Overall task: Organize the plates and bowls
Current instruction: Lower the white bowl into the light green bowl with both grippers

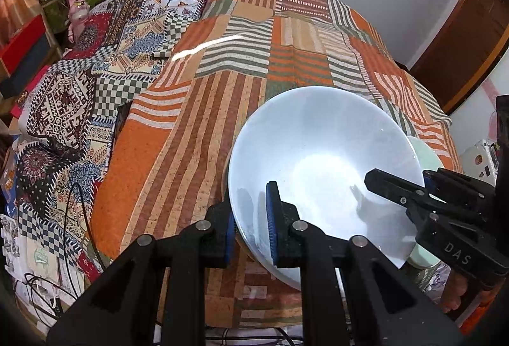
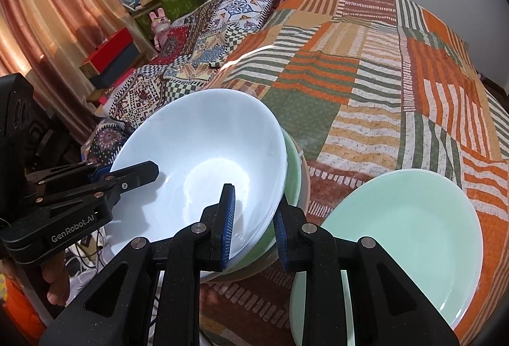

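Closest in, both grippers were clamped on the rim of the same white bowl (image 2: 203,161), one on each side, which I'd guess was to keep it level while it sat on the stack. The right gripper (image 2: 254,218) had one blue pad inside the bowl and the other outside, and it looked like it was pinching the rims of the bowls underneath too. The left gripper (image 1: 251,231) was clenched on the opposite edge the same way, one pad in, one pad out. The white bowl was nested on top of a green bowl (image 2: 292,155), with what looked like another pale one below that, though I couldn't tell how many there were. Just to the right of the stack a mint green plate (image 2: 410,238) lay flat on the striped patchwork cloth (image 2: 366,85), apart from the bowls, probably so plates and bowls stay sorted. Farther back there was a patterned quilt (image 2: 197,47), a pink bunny toy (image 2: 159,24) and cluttered shelves.
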`<state>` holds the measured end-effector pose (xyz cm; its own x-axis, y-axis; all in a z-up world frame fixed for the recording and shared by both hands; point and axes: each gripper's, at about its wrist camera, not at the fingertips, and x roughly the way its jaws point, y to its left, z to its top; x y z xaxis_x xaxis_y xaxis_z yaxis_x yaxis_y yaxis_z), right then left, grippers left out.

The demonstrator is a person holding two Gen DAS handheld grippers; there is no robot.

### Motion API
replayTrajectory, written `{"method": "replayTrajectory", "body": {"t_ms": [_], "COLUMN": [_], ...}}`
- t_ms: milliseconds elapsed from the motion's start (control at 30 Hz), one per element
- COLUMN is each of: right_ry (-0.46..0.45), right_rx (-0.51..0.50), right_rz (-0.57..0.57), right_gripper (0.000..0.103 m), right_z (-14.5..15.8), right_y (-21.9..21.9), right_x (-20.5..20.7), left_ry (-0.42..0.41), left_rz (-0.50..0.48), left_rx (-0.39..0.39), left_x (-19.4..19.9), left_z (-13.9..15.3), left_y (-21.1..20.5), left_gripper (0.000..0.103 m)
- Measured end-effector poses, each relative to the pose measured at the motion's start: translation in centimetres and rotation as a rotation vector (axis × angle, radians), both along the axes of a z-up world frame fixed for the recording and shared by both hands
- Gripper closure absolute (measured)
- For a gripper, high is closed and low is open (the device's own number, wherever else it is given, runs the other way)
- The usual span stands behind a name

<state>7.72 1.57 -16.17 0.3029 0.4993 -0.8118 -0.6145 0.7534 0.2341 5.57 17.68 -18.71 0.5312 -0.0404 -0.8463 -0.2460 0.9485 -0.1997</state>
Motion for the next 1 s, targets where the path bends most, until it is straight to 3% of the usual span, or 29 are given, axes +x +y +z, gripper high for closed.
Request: {"method": "replayTrajectory", "body": {"t_ms": [567, 867, 1000], "right_ry": [-0.014, -0.01, -0.038], "right_rx": [-0.031, -0.006, -0.018], "right_rz": [0.035, 0.032, 0.028], "right_gripper": [0.08, 0.082, 0.082], "right_z": [-0.1, 0.4, 0.8], "right_y": [0.2, -0.5, -0.7], "right_x": [0.3, 0.6, 0.3], "left_ry": [0.005, 0.009, 0.023], "left_rz": [-0.013, -0.02, -0.036], "left_rx": [-0.036, -0.008, 0.041], "left_x": [0.5, 0.6, 0.9], "left_z": [-0.9, -0.9, -0.9], "left_y": [0.3, 0.1, -0.5], "left_gripper": [0.083, 0.081, 0.08]}}
